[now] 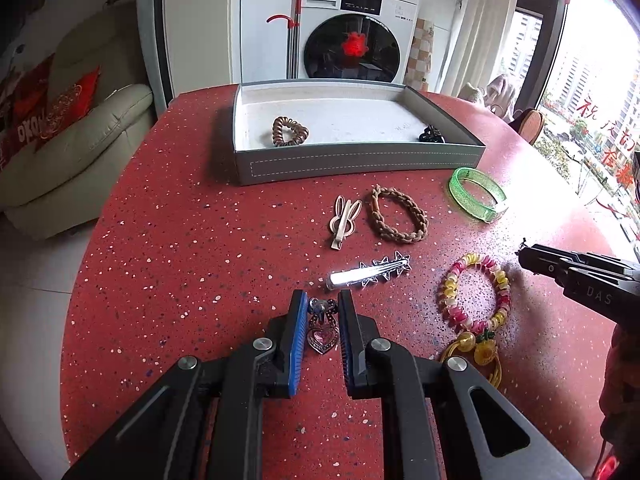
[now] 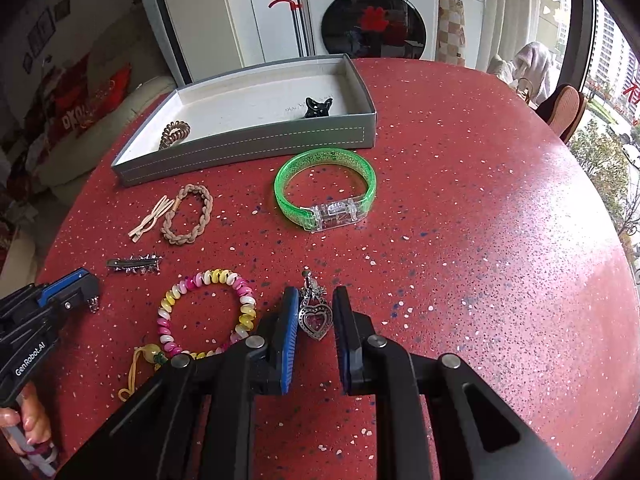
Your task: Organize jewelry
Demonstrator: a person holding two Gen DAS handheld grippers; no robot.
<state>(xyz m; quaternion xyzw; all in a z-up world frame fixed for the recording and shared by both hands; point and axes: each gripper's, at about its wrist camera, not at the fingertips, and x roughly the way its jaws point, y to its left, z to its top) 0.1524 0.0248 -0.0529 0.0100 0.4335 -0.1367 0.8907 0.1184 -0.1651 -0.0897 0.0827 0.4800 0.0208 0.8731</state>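
Jewelry's barely sorted: brown spiral hair tie point(image 1: 290, 131) and black claw clip point(image 2: 317, 107) lie in the grey tray point(image 1: 360, 162). Both grippers, left gripper point(image 1: 322, 305) and right gripper point(image 2: 316, 300), stand spread around silver heart earrings point(image 1: 322, 334) on the red table point(image 2: 460, 240); six pieces remain outside.

Box point(image 1: 352, 164) stood far on the bench point(image 1: 160, 280), holding a coil tie point(image 1: 290, 131) left and a claw clip point(image 1: 431, 134) right. Near it lay the rabbit clip point(image 1: 343, 220), braided band point(image 1: 398, 216) and bangle point(image 1: 478, 194), left to right.

Bright daylight from the window point(image 1: 592, 128) glares on the table point(image 1: 540, 216); fisheye edges darken.
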